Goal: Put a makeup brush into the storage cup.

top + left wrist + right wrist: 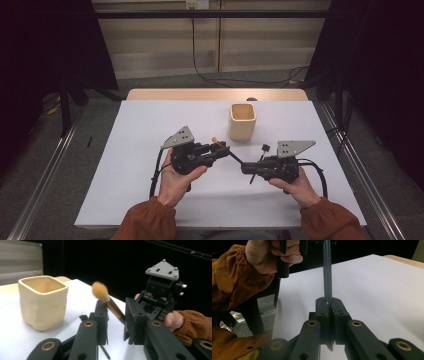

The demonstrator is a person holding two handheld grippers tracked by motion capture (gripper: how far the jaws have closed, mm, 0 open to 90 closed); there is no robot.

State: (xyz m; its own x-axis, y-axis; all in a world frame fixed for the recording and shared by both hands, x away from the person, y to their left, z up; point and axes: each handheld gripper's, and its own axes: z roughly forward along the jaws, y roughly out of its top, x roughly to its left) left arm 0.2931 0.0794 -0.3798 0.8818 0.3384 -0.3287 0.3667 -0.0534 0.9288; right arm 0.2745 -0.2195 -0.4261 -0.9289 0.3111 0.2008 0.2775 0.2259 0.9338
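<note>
One makeup brush [110, 303] is held up over the white table [150, 190], between the two grippers and clear of the surface. The right gripper [328, 310] has its jaws pressed tight on the dark handle end of the brush, which runs straight away from it toward the other hand. The left gripper [113, 315] sits around the brush near its orange tuft; its jaws are narrow, with the brush between them, but a gap shows on one side, and I cannot tell that both pads press on it.

Judged progress — the brush is lifted and seems to be in a hand-over from right to left. The cream square cup [242, 121] stands upright and looks empty, just beyond the left gripper [222, 148] and well apart from the right gripper [246, 167]. Left to do, most likely: confirm the left grip, release the right one, and set the brush in the cup.

Count — one brush, one cup, two grippers, two hands in rust-coloured sleeves.
</note>
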